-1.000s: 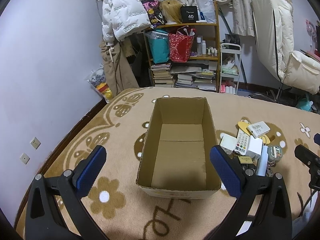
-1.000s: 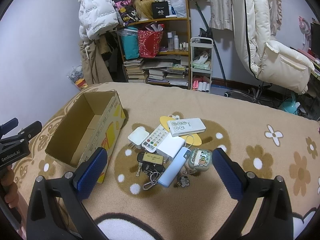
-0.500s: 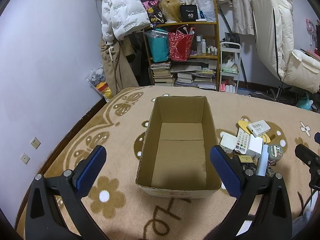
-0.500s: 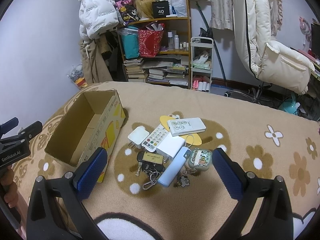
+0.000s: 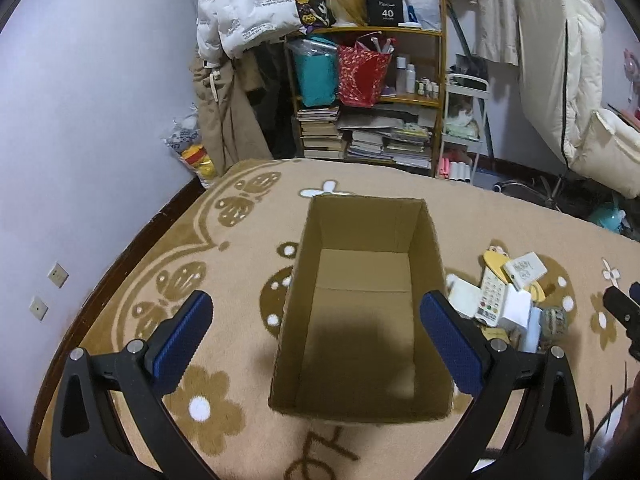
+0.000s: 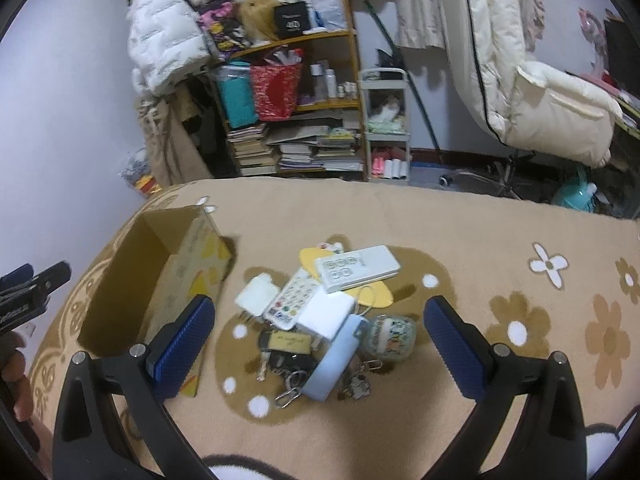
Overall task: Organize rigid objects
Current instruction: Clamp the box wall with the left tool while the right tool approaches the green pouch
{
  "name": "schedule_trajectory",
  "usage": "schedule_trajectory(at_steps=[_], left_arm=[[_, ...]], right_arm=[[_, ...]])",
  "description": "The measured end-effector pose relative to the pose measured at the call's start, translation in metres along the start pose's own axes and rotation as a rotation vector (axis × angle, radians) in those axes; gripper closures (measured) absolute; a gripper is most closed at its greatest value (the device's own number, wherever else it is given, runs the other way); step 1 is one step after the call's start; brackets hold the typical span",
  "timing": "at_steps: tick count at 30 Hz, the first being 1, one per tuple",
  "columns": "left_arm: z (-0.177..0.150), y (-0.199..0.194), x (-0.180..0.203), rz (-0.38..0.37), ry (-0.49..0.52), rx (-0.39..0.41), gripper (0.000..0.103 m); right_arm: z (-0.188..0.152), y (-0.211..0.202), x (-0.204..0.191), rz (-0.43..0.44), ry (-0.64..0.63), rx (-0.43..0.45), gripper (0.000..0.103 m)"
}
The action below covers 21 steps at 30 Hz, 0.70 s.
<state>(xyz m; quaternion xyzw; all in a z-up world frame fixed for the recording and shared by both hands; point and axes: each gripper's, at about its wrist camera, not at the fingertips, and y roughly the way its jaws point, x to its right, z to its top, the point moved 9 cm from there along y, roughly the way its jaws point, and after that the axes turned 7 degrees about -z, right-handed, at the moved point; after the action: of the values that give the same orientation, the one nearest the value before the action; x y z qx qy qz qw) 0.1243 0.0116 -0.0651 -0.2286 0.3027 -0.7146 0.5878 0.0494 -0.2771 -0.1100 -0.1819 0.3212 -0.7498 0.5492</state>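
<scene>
An open, empty cardboard box (image 5: 362,308) (image 6: 158,276) stands on the flowered rug. My left gripper (image 5: 318,334) hangs open above its near end, one blue pad on each side. Right of the box lies a pile of small rigid things: a white remote (image 6: 357,268), a white calculator-like remote (image 6: 294,300), a white charger (image 6: 257,293), a white block (image 6: 327,314), a light blue case (image 6: 335,358), keys with a tag (image 6: 285,350) and a round patterned case (image 6: 387,338). My right gripper (image 6: 320,346) is open just above the near side of that pile, holding nothing.
Beyond the rug stand a shelf (image 5: 370,92) crammed with books and bags, a white cart (image 6: 386,128), hanging coats and a cream chair (image 6: 548,100). A purple wall (image 5: 80,120) runs along the left. A hand (image 6: 16,376) holds the left gripper's handle.
The right gripper has moved forward and down toward the pile, tilting slightly. The left gripper has stayed nearly still over the box.
</scene>
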Motion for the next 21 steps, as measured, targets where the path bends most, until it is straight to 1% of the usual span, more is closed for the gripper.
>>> schedule_trajectory(at_steps=[3, 5, 9, 11, 13, 15, 17, 19, 21], left_arm=[[0.004, 0.013, -0.002, -0.028, -0.018, -0.029, 0.000], [0.005, 0.022, -0.003, -0.035, -0.011, -0.052, 0.000], [0.012, 0.045, -0.006, -0.038, -0.007, -0.083, 0.000], [0.012, 0.055, -0.008, -0.028, -0.009, -0.097, 0.000], [0.009, 0.067, -0.009, -0.017, -0.015, -0.119, 0.000], [0.005, 0.078, -0.009, -0.026, -0.024, -0.150, 0.000], [-0.001, 0.089, -0.009, -0.016, -0.016, -0.189, 0.000], [-0.007, 0.095, -0.009, 0.001, 0.002, -0.211, 0.002], [-0.015, 0.102, -0.009, -0.004, 0.004, -0.249, 0.003]], right_arm=[[0.003, 0.013, 0.012, 0.004, 0.045, -0.024, 0.000], [0.005, 0.021, 0.018, 0.000, 0.062, -0.037, 0.000], [0.009, 0.035, 0.028, -0.020, 0.075, -0.060, 0.000], [0.008, 0.044, 0.033, -0.033, 0.078, -0.075, 0.000], [0.004, 0.053, 0.037, -0.058, 0.072, -0.097, 0.000], [0.000, 0.059, 0.037, -0.073, 0.054, -0.114, 0.000], [-0.003, 0.066, 0.035, -0.075, 0.037, -0.130, 0.000], [-0.006, 0.070, 0.032, -0.074, 0.024, -0.143, 0.000], [-0.008, 0.075, 0.031, -0.083, 0.005, -0.155, 0.000]])
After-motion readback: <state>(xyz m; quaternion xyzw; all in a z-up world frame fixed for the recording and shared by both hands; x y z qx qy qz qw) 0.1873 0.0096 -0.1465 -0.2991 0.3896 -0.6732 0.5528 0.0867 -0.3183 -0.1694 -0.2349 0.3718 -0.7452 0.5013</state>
